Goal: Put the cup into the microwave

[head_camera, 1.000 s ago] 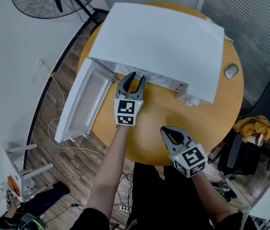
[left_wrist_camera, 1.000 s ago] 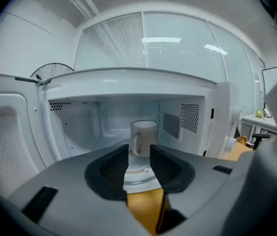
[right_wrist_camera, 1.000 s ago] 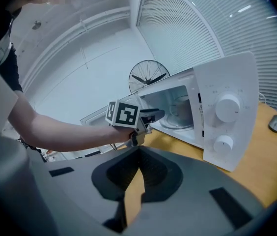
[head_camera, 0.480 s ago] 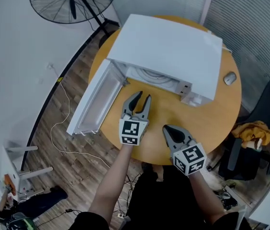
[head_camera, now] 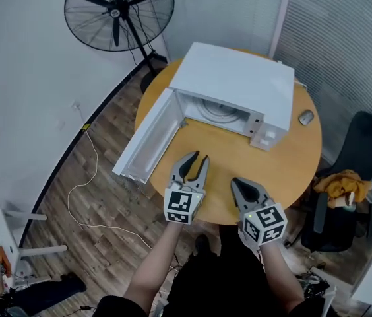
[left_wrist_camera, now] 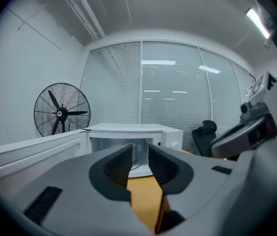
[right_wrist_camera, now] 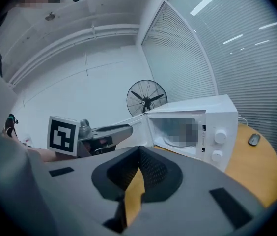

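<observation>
Wooden and round, the desk (head_camera: 239, 167) carries a white microwave (head_camera: 239, 84) with its door (head_camera: 150, 137) swung wide open toward the left. Both tongs hover above the desk's near edge, well apart from the microwave. The left tongs (head_camera: 197, 157) are fairly wide and closing, with nothing between them. The right tongs (head_camera: 236, 182) are pressed together at the tips and empty. The cup cannot be made out in any view. From above, the microwave's cavity shows only its turntable (head_camera: 216, 111). A mouse (head_camera: 305, 117) lies at the desk's far right.
</observation>
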`<act>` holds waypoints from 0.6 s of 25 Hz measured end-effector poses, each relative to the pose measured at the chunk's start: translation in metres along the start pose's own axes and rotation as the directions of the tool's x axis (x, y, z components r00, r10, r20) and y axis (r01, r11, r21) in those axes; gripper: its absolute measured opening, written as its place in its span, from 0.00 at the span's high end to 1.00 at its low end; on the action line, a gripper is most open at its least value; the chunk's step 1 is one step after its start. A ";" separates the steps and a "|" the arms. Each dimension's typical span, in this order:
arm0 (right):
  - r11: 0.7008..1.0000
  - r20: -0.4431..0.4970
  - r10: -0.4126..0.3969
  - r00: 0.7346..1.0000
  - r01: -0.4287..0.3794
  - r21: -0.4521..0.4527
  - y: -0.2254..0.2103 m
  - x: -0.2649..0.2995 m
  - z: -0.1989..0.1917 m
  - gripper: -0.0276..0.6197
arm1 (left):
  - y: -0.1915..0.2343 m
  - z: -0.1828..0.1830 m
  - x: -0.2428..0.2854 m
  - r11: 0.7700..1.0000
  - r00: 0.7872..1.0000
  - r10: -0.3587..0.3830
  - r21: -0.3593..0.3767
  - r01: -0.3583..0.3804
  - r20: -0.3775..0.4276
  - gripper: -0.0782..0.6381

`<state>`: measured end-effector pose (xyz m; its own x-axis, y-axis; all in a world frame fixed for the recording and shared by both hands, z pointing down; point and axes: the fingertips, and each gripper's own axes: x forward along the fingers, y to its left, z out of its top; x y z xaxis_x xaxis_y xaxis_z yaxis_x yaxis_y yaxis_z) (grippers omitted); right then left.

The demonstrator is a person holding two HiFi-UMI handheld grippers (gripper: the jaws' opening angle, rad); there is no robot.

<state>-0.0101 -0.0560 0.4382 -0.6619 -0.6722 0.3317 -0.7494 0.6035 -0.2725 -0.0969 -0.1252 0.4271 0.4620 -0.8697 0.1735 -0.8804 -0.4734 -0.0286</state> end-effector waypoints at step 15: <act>0.992 0.085 -0.083 0.993 0.090 -0.083 0.077 -0.070 0.005 0.94 | -0.043 0.013 -0.147 0.996 0.998 -0.060 -0.059 0.060 0.008 0.85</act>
<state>-0.0215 0.0354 0.3899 -0.5964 -0.7540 0.2753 -0.8020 0.5740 -0.1652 -0.1259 0.0209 0.3900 0.5147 -0.8410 0.1667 -0.8558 -0.5157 0.0402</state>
